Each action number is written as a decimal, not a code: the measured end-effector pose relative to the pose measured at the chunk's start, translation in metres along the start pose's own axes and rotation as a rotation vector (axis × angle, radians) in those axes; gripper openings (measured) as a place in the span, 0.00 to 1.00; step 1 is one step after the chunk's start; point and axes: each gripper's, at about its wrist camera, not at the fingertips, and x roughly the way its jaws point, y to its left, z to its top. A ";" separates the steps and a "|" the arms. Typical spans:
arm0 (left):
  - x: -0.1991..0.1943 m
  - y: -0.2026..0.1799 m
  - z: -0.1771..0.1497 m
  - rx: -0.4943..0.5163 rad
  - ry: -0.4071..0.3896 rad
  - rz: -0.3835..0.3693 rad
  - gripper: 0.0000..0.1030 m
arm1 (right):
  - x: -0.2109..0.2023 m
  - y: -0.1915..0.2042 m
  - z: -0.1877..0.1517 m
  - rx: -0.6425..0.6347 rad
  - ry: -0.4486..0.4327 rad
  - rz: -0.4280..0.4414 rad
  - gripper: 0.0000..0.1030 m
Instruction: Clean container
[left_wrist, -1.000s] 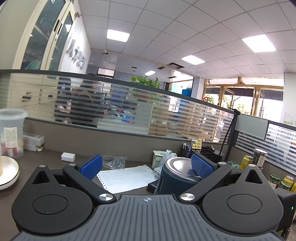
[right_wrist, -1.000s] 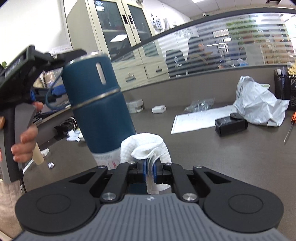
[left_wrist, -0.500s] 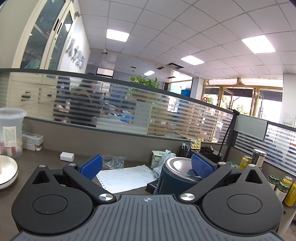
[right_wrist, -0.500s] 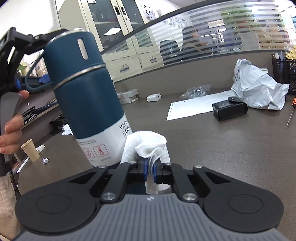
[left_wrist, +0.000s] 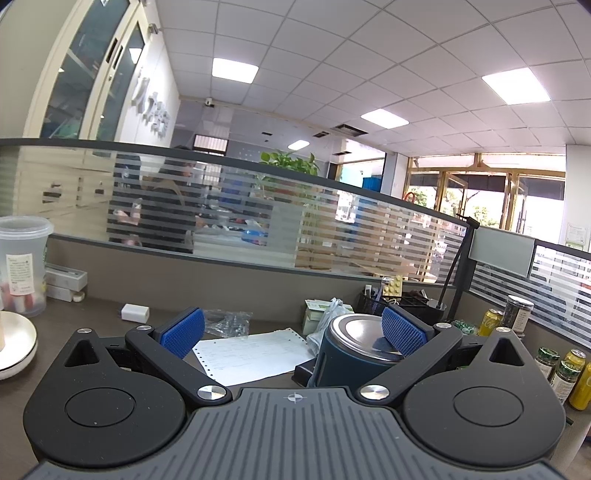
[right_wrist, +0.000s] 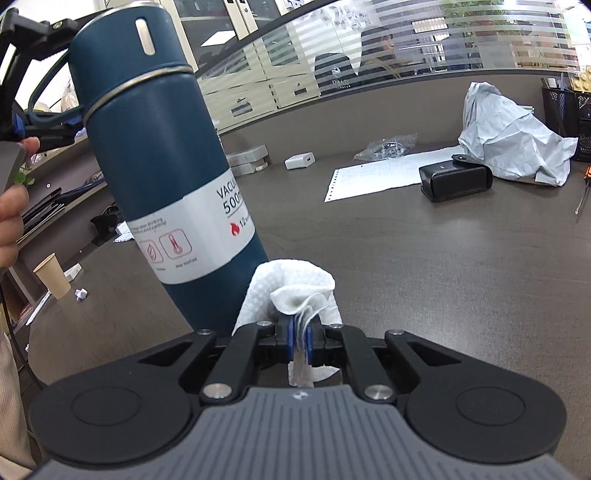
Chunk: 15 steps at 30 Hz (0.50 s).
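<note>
Container (right_wrist: 159, 147) first: dark blue vacuum flask with a white label, tilted, lid leaning away toward the upper left, right in front of the right gripper (right_wrist: 300, 338). Base hidden behind that gripper, so can't tell if it's resting on the counter (right_wrist: 443, 277) or not.

Right gripper clamped tight on a wad of white paper towel (right_wrist: 291, 280), bunched up just beside the lower part of the container, touching it or very nearly.

Left gripper (left_wrist: 291, 332) spread wide, blue pads far apart, nothing squeezed between them. Silver top of the container (left_wrist: 354, 350) sitting against the right-hand pad, with a big gap to the other pad. Thin blue cord loop (right_wrist: 48, 92) off the container's neck, running toward that gripper.

Further out on the counter, right of the container: sheet of paper (right_wrist: 369, 177), black case (right_wrist: 456, 181) at its edge, crumpled white bag (right_wrist: 513, 147) behind. Left of the container: a hand (right_wrist: 11, 221) and a paper cup (right_wrist: 53, 275).
</note>
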 end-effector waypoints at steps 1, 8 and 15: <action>0.000 0.000 0.000 0.000 -0.001 0.000 1.00 | -0.001 0.000 0.000 0.002 -0.002 0.000 0.09; -0.001 -0.002 -0.002 -0.007 -0.019 0.013 1.00 | -0.008 -0.002 0.001 0.017 -0.019 0.000 0.09; -0.021 -0.016 -0.007 0.025 -0.128 0.026 1.00 | -0.020 -0.001 0.003 0.035 -0.058 0.007 0.09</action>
